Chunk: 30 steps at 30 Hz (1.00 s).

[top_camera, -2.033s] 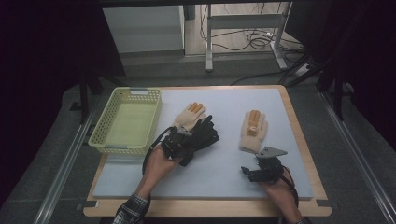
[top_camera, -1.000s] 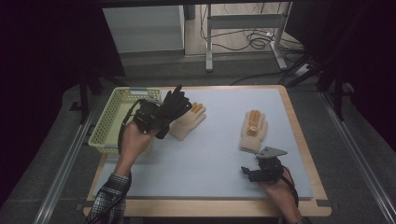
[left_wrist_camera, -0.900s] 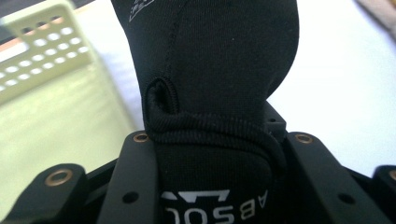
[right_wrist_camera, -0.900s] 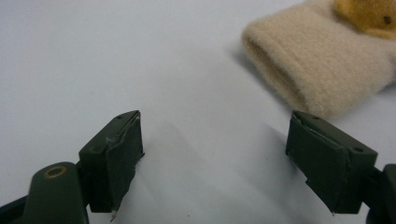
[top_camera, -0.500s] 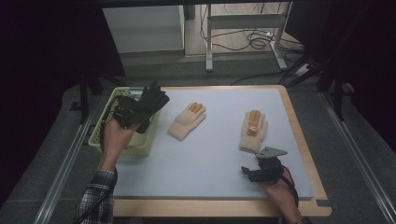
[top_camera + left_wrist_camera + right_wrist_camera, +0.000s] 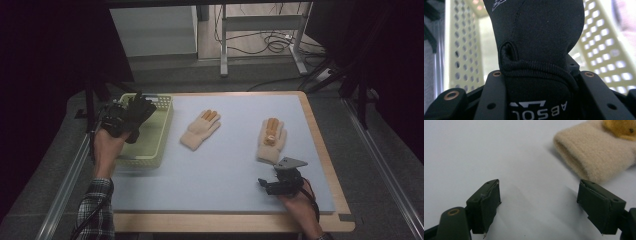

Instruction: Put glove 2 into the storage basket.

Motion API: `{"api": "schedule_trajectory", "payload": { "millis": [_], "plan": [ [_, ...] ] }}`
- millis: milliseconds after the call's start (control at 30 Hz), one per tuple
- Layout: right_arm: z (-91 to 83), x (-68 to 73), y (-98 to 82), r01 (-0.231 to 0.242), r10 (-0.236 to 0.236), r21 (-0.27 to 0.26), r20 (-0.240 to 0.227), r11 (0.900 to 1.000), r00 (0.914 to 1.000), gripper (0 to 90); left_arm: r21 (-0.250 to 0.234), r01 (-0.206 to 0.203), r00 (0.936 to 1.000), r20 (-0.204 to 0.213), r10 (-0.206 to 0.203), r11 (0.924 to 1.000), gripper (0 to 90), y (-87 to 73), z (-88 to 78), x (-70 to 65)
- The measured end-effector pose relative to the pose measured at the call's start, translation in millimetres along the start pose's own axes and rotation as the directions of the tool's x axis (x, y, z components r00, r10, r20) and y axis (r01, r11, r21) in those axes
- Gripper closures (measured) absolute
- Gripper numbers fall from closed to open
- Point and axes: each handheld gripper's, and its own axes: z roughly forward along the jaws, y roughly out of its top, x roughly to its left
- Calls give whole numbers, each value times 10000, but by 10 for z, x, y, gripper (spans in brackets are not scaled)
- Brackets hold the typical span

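Holding a black glove over the basket

Gripping the black glove (image 6: 136,111) by its cuff, the left gripper (image 6: 120,120) hangs over the pale green basket (image 6: 159,131) at the table's left edge. In the left gripper view the glove's ribbed cuff (image 6: 536,72) sits pinched between the jaws, with the basket's perforated walls behind it on both sides. The glove is clear of the blue mat (image 6: 220,165), inside the basket's outline as seen from above. Two cream gloves with orange fingertips lie flat on the mat: one (image 6: 200,129) near the middle, the other (image 6: 271,140) farther right. The right gripper (image 6: 280,184) rests low on the mat just short of that second glove, its jaws spread wide with nothing between them; its own view shows the cream cuff (image 6: 594,157) lying just ahead
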Motion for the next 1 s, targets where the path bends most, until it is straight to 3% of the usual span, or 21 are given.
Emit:
{"api": "schedule_trajectory", "payload": {
  "millis": [333, 767, 900, 1000],
  "plan": [
    [0, 0, 0, -4, 4, -9, -3, 10000, 10000, 184, 1160, 319, 9993, -215, -296, 9927, 582, -36, 230, 188],
    [0, 0, -1, 1, -1, -10, -3, 10000, 10000, 184, 2316, 722, 9969, -456, -633, 9701, 532, 56, 555, 266],
    [0, -1, -1, 11, -11, -10, 6, 10000, 10000, 184, 2572, 673, 9946, -932, -445, 9640, 403, 55, 636, 267],
    [0, -1, -1, 10, -10, -11, 5, 10000, 10000, 184, 2709, 723, 9960, -711, -550, 9599, 242, 56, 653, 271]
  ]
}}
